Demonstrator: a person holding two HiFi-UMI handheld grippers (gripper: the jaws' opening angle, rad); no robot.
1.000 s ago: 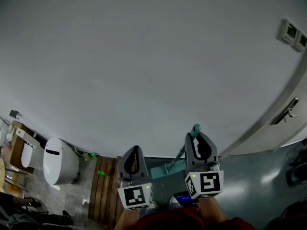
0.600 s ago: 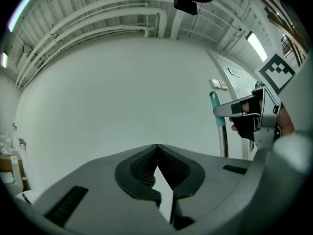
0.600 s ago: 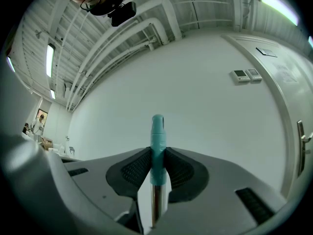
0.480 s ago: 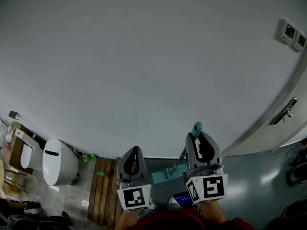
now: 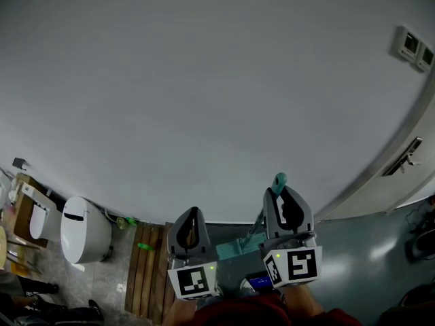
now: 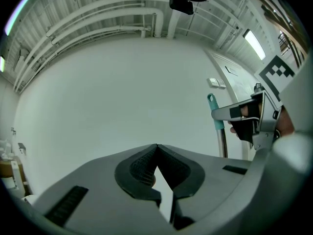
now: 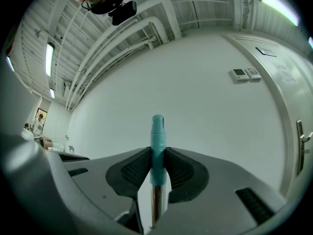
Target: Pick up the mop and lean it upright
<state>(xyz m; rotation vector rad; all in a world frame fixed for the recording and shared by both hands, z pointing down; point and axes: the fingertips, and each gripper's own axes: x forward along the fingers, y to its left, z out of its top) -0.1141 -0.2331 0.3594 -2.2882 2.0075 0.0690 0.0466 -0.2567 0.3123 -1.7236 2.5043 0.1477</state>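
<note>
The mop stands nearly upright in front of a plain white wall. Its teal handle end (image 7: 157, 146) sits between the pads of my right gripper (image 7: 157, 166), which is shut on it; the metal shaft (image 7: 155, 204) runs down below. In the head view the teal tip (image 5: 279, 180) pokes above my right gripper (image 5: 285, 206), and the teal mop head (image 5: 233, 248) lies on the floor below. My left gripper (image 5: 189, 226) hangs beside it, shut and empty. From the left gripper view (image 6: 156, 158) the mop handle (image 6: 214, 115) shows at the right, held.
A white toilet (image 5: 83, 228) stands at the lower left, with a wooden slat mat (image 5: 146, 267) beside it. A door with a lever handle (image 5: 406, 160) is at the right, and wall switches (image 5: 414, 47) are high on the right.
The right gripper with the mop handle has shifted slightly right and up against the wall since a second ago. The left gripper has barely moved.
</note>
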